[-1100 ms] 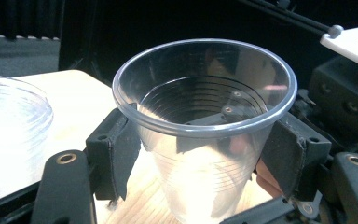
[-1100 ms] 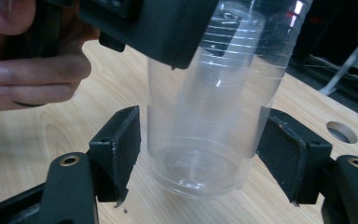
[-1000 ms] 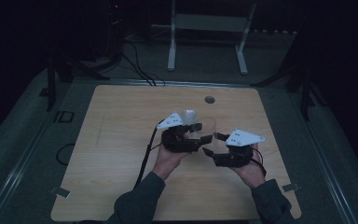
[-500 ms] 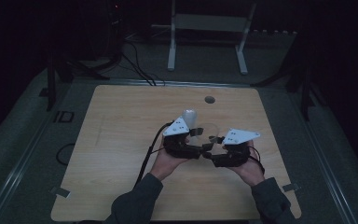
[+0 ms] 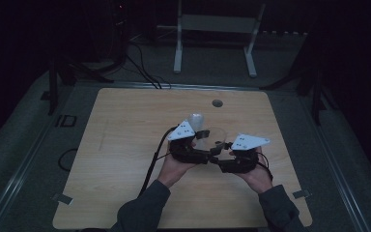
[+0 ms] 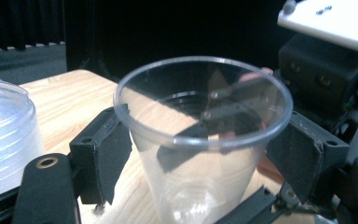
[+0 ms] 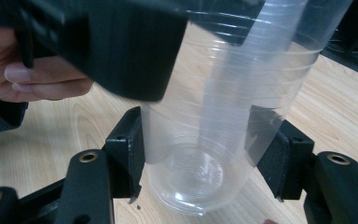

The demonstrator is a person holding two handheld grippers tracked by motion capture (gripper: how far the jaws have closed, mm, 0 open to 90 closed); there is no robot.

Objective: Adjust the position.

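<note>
A clear plastic cup [image 5: 213, 137] stands upright on the wooden table [image 5: 125, 145], between both hands. In the left gripper view, the cup [image 6: 200, 140] sits between the pads of my left gripper [image 6: 200, 161], which press on its walls. My right gripper [image 7: 200, 156] holds the same cup [image 7: 191, 177] low down from the other side, and its pads touch the wall. In the high view the left gripper [image 5: 204, 145] and right gripper [image 5: 222, 151] point toward each other at the cup. A tall stack of clear cups [image 5: 195, 120] stands just behind it.
The stack of cups [image 6: 2, 140] rises close beside my left jaws, and the stack [image 7: 270, 56] stands right behind the held cup in the right gripper view. A round hole [image 5: 217, 103] lies near the table's far edge. A white metal stand [image 5: 212, 29] is on the floor beyond.
Both grippers have drawn slightly closer together around the cup and a little toward the person. The stack has stayed in place.
</note>
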